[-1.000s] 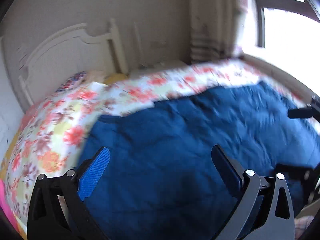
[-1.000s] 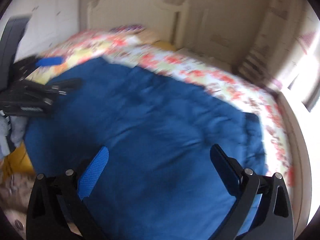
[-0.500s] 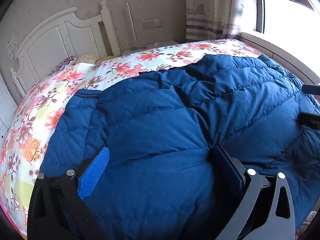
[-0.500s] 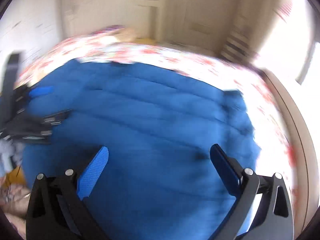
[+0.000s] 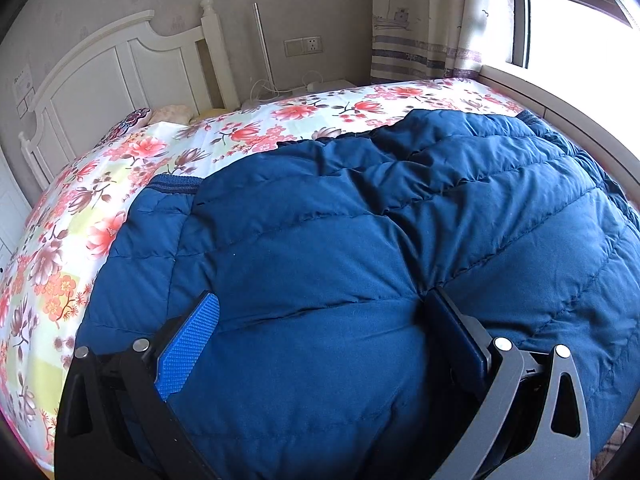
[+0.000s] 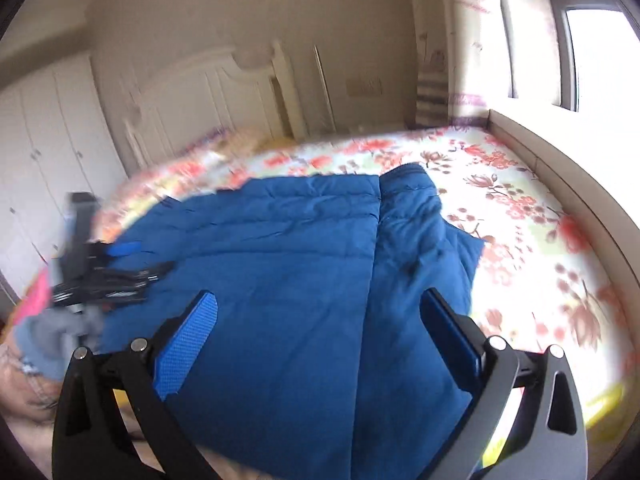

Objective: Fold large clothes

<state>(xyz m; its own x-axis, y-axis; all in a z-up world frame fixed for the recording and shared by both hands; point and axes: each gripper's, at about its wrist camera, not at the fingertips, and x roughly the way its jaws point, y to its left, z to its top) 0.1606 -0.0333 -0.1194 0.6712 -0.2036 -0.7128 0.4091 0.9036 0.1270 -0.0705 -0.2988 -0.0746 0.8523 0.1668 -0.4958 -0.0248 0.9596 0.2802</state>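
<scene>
Nearest in the left wrist view, the left tool (image 5: 320, 312) has its fingers spread wide apart and pressed down into the puffy fabric of the blue quilted coat (image 5: 360, 240), clamped on nothing. In the right wrist view the right tool (image 6: 318, 310) is likewise spread apart and hangs above the coat's near edge, gripping nothing (this view is motion-blurred, so fine detail is lost).

The coat lies spread across the bed (image 5: 60, 264), filling the middle of both views, with a ribbed cuff or hem at about 10 o'clock in the left view and a lengthwise seam or fold line running toward 12 o'clock in the right view. My judgement: this is an early step, flattening and choosing grip points; the next move calls for each tool to close on an edge of the coat and carry it over.

Beyond, the floral bedsheet (image 6: 520, 216) shows around the coat. Farther off stand the white headboard (image 5: 112, 68) at 10 o'clock, a wall socket (image 5: 303, 46) at 12, and the curtain (image 5: 424, 20) and bright window (image 5: 580, 40) at 2 o'clock.
</scene>
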